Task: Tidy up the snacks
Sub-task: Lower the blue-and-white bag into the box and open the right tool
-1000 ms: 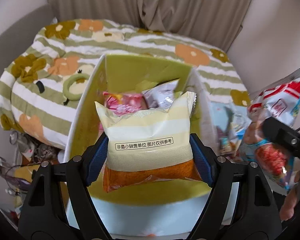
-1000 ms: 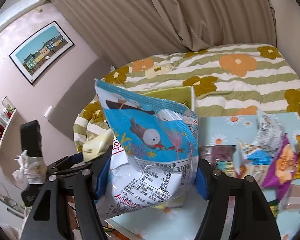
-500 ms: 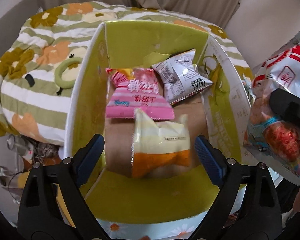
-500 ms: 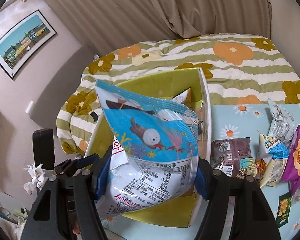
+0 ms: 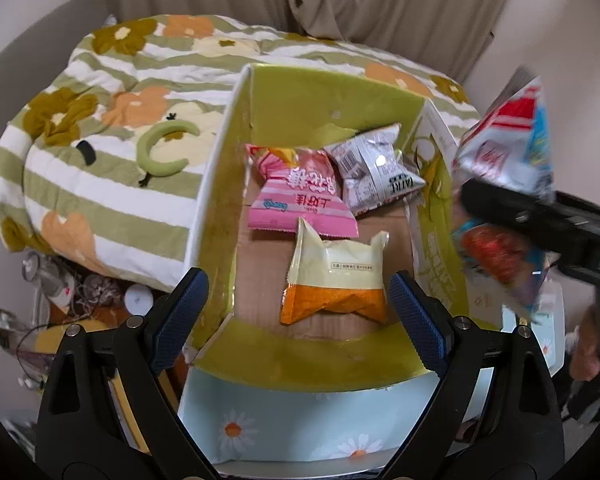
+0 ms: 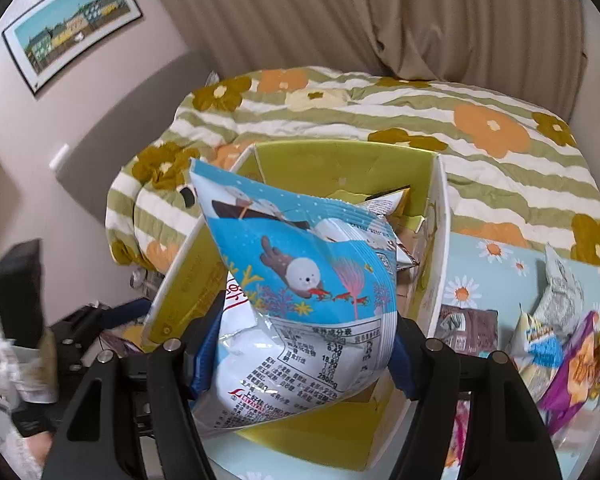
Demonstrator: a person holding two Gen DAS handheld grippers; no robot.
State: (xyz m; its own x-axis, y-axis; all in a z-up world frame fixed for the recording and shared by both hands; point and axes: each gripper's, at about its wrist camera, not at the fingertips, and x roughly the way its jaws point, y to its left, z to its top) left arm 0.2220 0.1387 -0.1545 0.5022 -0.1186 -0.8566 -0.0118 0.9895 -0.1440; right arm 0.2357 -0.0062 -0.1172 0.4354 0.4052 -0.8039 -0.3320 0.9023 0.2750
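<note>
- The left claw (image 5: 298, 306) is held above the near end of a green box (image 5: 332, 92), pointed steeply down; its blue-padded jaws stand wide apart and nothing is gripped between them.
- A cream and orange packet (image 5: 336, 280) is seen lying flat on the brown floor of the box, between the two spread jaws but touched by neither.
- A pink packet (image 5: 300, 200) is laid just beyond it, its lower edge overlapped by the cream packet's top corner.
- A silver packet (image 5: 374, 172) is placed beside the pink one, toward the far right corner of the box.
- The right claw (image 6: 300, 350) is closed on a blue and white bag (image 6: 300, 276); the bag's lower, printed half is pinched between the pads, and its upper half is tilted up over the box (image 6: 340, 160).
- In the left wrist view the same bag (image 5: 508, 152) is seen at the right edge, outside the box wall.
- The box is set on a light blue daisy-print cloth (image 6: 496, 256), beside a flowered striped quilt (image 6: 480, 148).
- Several more packets (image 6: 556, 332) are left on the cloth to the right of the box, apart from it.
</note>
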